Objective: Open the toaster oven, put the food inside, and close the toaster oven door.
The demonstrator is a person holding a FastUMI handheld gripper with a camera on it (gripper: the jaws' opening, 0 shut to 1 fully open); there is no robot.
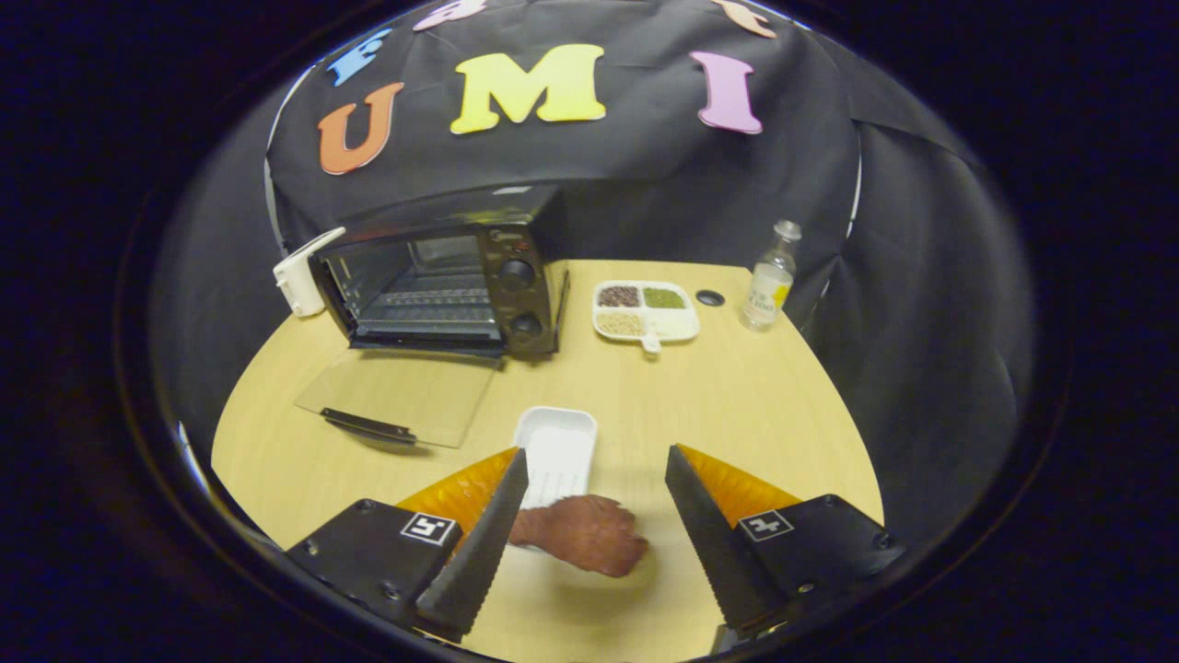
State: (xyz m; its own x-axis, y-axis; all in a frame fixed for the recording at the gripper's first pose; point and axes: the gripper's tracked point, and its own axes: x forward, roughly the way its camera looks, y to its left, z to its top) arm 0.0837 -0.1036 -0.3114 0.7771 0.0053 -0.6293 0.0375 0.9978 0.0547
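Between the spread fingers of the gripper (pixel 589 539) lies the food (pixel 582 534), a flat reddish-brown slab overlapping the near end of a white tray (pixel 556 447), untouched by either finger. It looks light, limp and perhaps greasy, so a pinch across its thicker middle seems safest. Toward 11 o'clock the toaster oven (pixel 442 276) stands with its door (pixel 396 396) already down.

This is a staged recording booth, not a lived-in kitchen. Black cloth (pixel 645 175) hangs as a curtain all around and closes off the back and sides. Inside it stands a single light wood-grain counter (pixel 737 396) set out with a few kitchen props: a small black toaster oven (pixel 442 276) with its glass door folded down flat, a divided white dish (pixel 645 311) of dried grains and beans, a clear glass bottle (pixel 770 276), and a white tray (pixel 555 451).
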